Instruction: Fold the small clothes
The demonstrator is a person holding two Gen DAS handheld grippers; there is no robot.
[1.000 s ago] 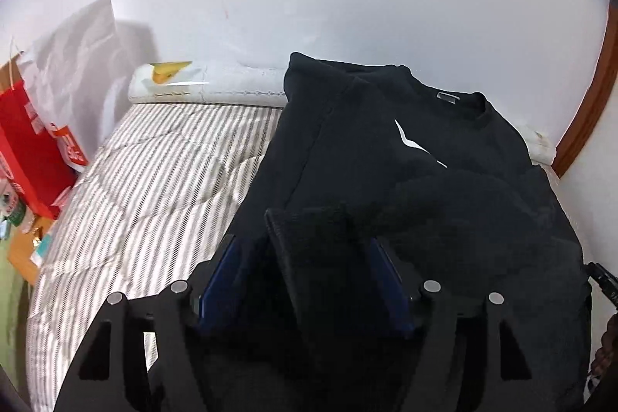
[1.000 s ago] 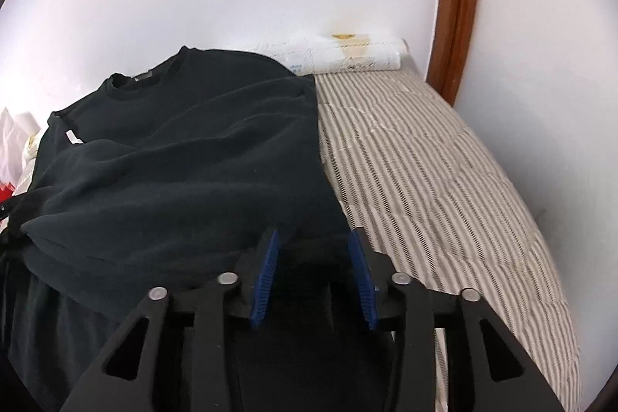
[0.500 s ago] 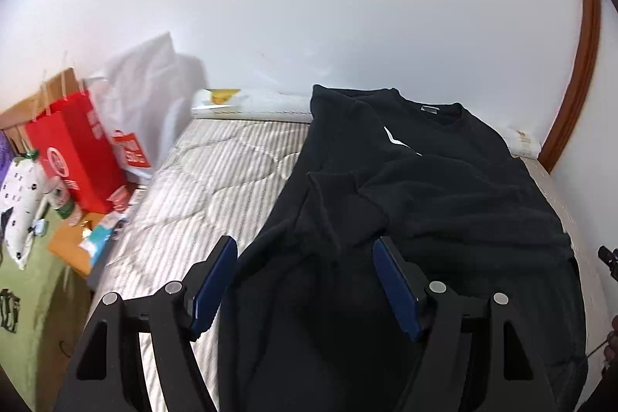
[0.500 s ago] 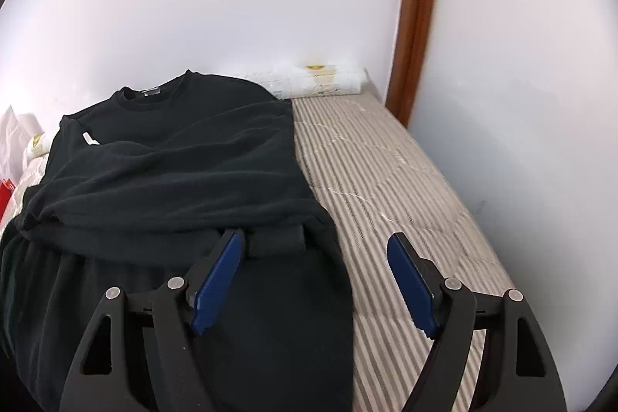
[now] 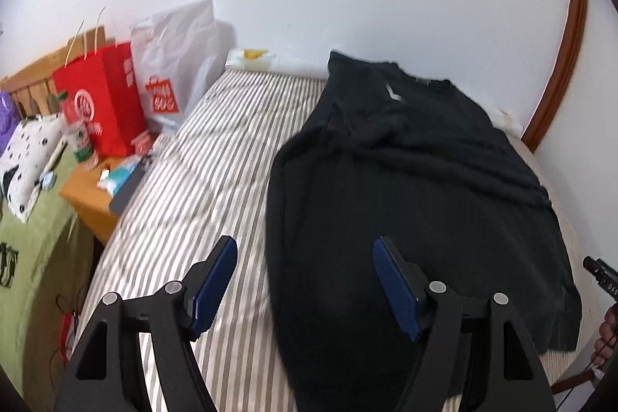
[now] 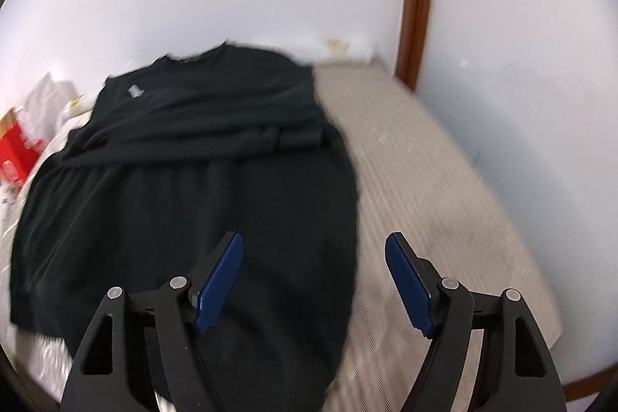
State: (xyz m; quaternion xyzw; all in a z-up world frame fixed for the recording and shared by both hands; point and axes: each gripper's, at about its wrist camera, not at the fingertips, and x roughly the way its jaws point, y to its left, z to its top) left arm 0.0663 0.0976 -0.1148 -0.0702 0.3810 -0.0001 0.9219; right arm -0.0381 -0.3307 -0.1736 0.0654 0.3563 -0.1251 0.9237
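A black sweatshirt [image 5: 417, 203] lies flat on the striped mattress [image 5: 201, 180], collar at the far end by the wall, hem at the near end, both sleeves already crossed over the chest. Its long axis runs near-to-far, in line w/ both tools.

Left gripper [image 5: 305, 280]: jaws wide open, nothing between the pads; the garment's left edge runs between the two pads, w/ the hem on the near side, under and behind them. Right gripper [image 6: 314, 282]: jaws have just been opening and now stand wide, holding nothing; the garment's right edge passes between them in the same way, left pad over cloth, right pad over bare mattress. The right wrist view is motion-blurred, so fine creases can't be read.

Judgement: sleeve folds look done; next comes the lengthwise fold, hem up toward collar. That move turns on the two near hem corners, each sitting just below and nearer than its own jaws, so neither hand is clearly closer: one corner apiece.

A red paper bag [image 5: 102, 99] and white plastic bag [image 5: 174, 64] stand off the bed's left side, well clear.
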